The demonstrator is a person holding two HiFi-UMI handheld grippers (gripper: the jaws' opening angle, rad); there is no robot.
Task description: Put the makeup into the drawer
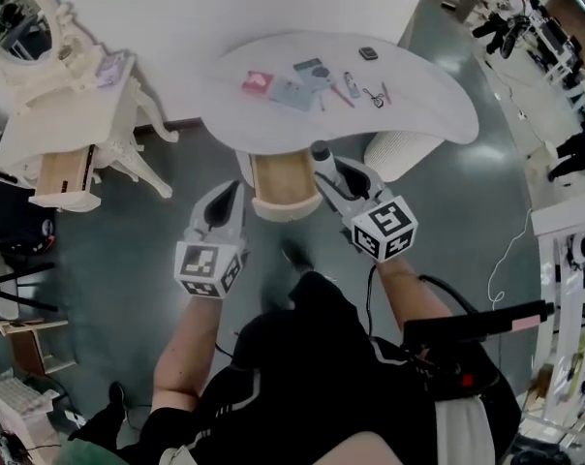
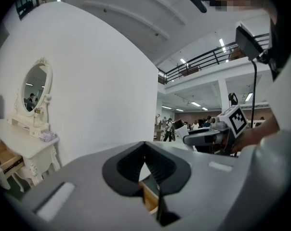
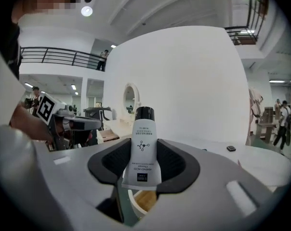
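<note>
A white makeup tube (image 3: 143, 148) with a black cap (image 1: 320, 151) stands upright between the pads of my right gripper (image 3: 143, 150), which is shut on it. In the head view the right gripper (image 1: 323, 170) hovers at the right side of an open wooden drawer (image 1: 283, 187) under the white curved table (image 1: 428, 100). My left gripper (image 1: 231, 197) is at the drawer's left side. Its pads (image 2: 136, 165) meet at the tips with nothing between them. Drawer wood (image 2: 149, 196) shows just beyond them. More makeup (image 1: 302, 80) lies on the tabletop, along with a red packet (image 1: 257, 83).
A white vanity (image 1: 70, 114) with an oval mirror and an open drawer stands at the left. A white woven stool (image 1: 401, 153) sits under the table's right side. A small black item (image 1: 368, 53) lies near the table's far edge. People stand in the far background.
</note>
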